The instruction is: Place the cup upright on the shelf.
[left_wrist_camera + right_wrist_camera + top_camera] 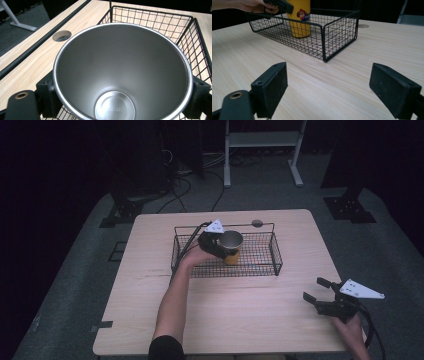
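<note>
- The left gripper (220,246) is clamped on the yellow cup (231,245), which stands inside the wire basket (270,265), near the basket's left end, at the far middle of the table (150,310).
- To do it well, I think: lower it straight and release only when the bottom rests flat.
- The right gripper (320,292) has its jaws apart, empty, at the near right corner.
- Count: one cup, one basket, two grippers.

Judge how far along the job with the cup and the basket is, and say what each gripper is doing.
Done: the yellow cup stands upright inside the basket, its base at the wire floor. In hand: the left gripper is clamped on the cup's sides, jaws against its steel rim. Left: probably opening the jaws and drawing the hand out. The right gripper waits open over the table, holding nothing.
</note>
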The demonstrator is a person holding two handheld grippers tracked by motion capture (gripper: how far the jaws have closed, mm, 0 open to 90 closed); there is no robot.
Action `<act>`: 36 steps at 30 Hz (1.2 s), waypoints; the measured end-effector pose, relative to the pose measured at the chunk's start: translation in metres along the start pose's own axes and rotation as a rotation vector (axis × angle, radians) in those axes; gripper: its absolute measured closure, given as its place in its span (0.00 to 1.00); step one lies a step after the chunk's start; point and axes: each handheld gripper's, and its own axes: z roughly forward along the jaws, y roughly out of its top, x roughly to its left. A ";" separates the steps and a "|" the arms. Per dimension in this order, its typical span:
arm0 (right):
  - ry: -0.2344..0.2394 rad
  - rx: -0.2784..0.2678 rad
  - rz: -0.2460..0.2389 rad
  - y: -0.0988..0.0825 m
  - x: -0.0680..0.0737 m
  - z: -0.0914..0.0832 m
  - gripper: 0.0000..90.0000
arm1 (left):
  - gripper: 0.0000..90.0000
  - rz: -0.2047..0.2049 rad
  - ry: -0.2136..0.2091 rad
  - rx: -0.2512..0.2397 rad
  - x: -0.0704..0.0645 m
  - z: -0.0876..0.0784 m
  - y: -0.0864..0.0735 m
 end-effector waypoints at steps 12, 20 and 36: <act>0.000 0.001 -0.001 0.000 0.000 0.000 0.16 | 0.11 0.000 0.005 0.000 0.000 -0.002 0.001; 0.000 0.001 -0.001 0.000 0.000 0.000 0.15 | 0.07 -0.008 0.015 -0.013 -0.002 -0.004 0.003; 0.006 -0.002 0.004 0.000 -0.001 -0.001 0.15 | 0.02 0.002 0.047 -0.058 -0.004 -0.012 0.011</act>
